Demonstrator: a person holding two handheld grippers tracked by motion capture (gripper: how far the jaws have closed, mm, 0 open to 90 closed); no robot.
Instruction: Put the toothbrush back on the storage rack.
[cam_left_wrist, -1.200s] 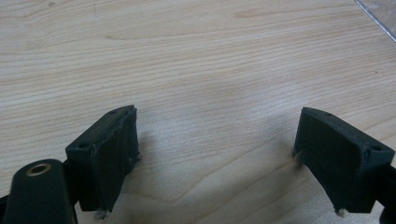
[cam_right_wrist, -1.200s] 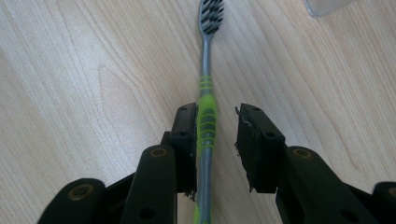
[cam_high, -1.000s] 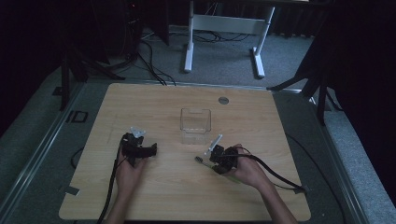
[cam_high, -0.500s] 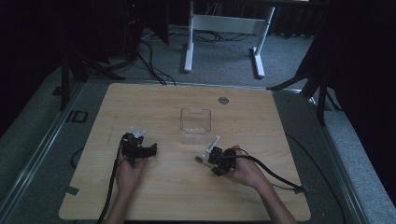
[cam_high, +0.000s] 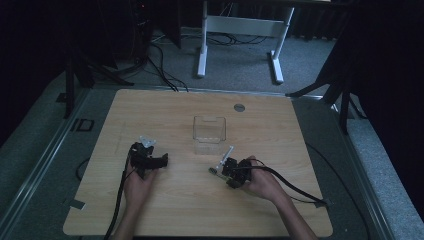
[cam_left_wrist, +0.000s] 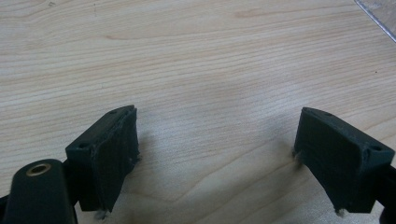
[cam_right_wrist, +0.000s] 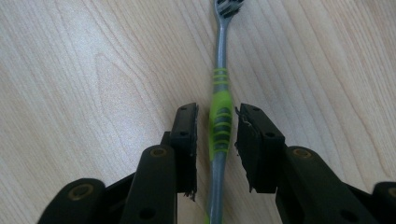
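Note:
A toothbrush (cam_right_wrist: 220, 121) with a grey stem and a green ribbed grip lies flat on the wooden table (cam_high: 175, 110); in the high view the toothbrush (cam_high: 223, 159) is right of centre. My right gripper (cam_right_wrist: 217, 112) straddles the green grip, one jaw on each side, with a thin gap between each pad and the handle. Its jaws have just been closing on the toothbrush between them. The right gripper (cam_high: 231, 170) rests low on the table. My left gripper (cam_high: 159, 161) lies on the table at the left, and in its own view the left gripper (cam_left_wrist: 217, 135) is open wide over bare wood.
A clear plastic container (cam_high: 209, 132) stands at the middle of the table, just beyond the toothbrush's head; its corner (cam_left_wrist: 380, 14) shows in the left gripper view. A round grey grommet (cam_high: 239, 107) is near the far edge. Cables trail from both grippers to the near edge.

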